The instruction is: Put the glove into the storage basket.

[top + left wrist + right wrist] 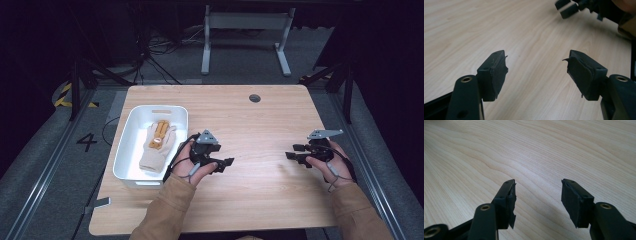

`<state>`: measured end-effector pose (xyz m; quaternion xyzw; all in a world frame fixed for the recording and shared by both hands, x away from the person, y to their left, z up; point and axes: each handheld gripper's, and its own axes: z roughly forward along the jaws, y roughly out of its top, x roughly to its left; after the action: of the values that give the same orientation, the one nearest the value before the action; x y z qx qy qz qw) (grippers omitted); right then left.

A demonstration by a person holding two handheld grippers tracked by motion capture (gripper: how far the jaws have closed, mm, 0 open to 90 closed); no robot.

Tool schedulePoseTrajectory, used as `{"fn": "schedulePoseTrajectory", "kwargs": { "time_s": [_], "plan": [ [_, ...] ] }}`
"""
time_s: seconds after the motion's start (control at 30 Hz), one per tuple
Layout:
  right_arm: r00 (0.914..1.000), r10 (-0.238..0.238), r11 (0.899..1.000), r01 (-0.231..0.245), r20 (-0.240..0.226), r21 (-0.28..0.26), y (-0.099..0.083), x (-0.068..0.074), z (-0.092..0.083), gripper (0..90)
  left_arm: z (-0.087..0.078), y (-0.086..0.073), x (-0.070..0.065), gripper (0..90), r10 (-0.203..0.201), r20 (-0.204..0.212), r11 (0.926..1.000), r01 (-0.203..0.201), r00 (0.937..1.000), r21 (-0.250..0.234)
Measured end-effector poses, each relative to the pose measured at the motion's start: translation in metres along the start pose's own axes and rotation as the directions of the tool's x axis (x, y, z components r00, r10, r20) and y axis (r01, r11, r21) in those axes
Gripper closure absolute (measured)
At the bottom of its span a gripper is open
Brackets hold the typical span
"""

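A beige knitted glove (152, 150) with orange grip strips lies in a white tray (129, 131) at the table's left. Just right of the tray, low over the wood, my left gripper (226, 164) points toward the table's middle. Its jaws stand apart with only bare wood between them (537, 65). My right gripper (291, 152) rests near the right edge, pointing left, open as well, with nothing between its pads (537, 192). In the left gripper view the right gripper's (565, 8) black jaws show at the top right.
The wooden table (250, 125) has a round cable hole (254, 98) near its far edge. A white desk frame (245, 30) and cables stand on the floor behind. Both sleeves come in from the bottom.
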<state>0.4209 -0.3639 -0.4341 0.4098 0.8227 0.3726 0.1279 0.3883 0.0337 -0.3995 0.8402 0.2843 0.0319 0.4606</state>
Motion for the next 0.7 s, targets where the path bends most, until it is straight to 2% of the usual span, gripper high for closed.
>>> {"fn": "schedulePoseTrajectory", "kwargs": {
  "time_s": [0.03, 0.07, 0.1, 0.33, 0.37, 0.53, 0.63, 0.7],
  "plan": [
    [1.0000, 0.000, 1.000, 0.000, -0.001, 0.000, 0.000, 0.000, 0.000, 46.0, 0.004, -0.002, -0.001, 32.7, 0.007, 0.017, 0.9999, -0.007, 0.9998, 0.010],
    [1.0000, 0.000, 1.000, 0.000, -0.001, 0.000, 0.000, 0.000, 0.000, 46.0, 0.004, -0.002, -0.001, 33.2, 0.007, 0.017, 0.9999, -0.007, 0.9998, 0.010],
    [1.0000, 0.001, 1.000, -0.001, -0.003, -0.002, 0.000, 0.001, 0.000, 45.9, 0.012, -0.007, -0.003, 33.3, 0.021, 0.033, 0.9995, -0.022, 0.9992, 0.023],
    [0.9999, -0.008, 1.000, 0.008, -0.015, 0.005, -0.001, 0.004, 0.003, 45.8, 0.030, -0.017, -0.007, 32.5, 0.057, 0.059, 0.9958, -0.061, 0.9966, 0.069],
    [0.9999, -0.007, 1.000, 0.007, -0.013, 0.007, -0.002, 0.004, 0.003, 45.8, 0.035, -0.021, -0.008, 32.3, 0.058, 0.057, 0.9931, -0.064, 0.9966, 0.098],
    [1.0000, -0.005, 1.000, 0.005, -0.009, 0.004, -0.002, 0.003, 0.003, 45.8, 0.046, -0.028, -0.008, 31.7, 0.077, 0.051, 0.9878, -0.083, 0.9957, 0.131],
    [0.9999, -0.005, 1.000, 0.005, -0.013, 0.008, -0.003, 0.001, 0.004, 45.8, 0.054, -0.032, -0.011, 31.2, 0.101, 0.036, 0.9802, -0.106, 0.9942, 0.167],
    [0.9999, -0.005, 1.000, 0.005, -0.012, 0.007, -0.003, 0.001, 0.004, 45.8, 0.054, -0.032, -0.012, 31.1, 0.106, 0.035, 0.9788, -0.111, 0.9937, 0.172]
  ]
}}
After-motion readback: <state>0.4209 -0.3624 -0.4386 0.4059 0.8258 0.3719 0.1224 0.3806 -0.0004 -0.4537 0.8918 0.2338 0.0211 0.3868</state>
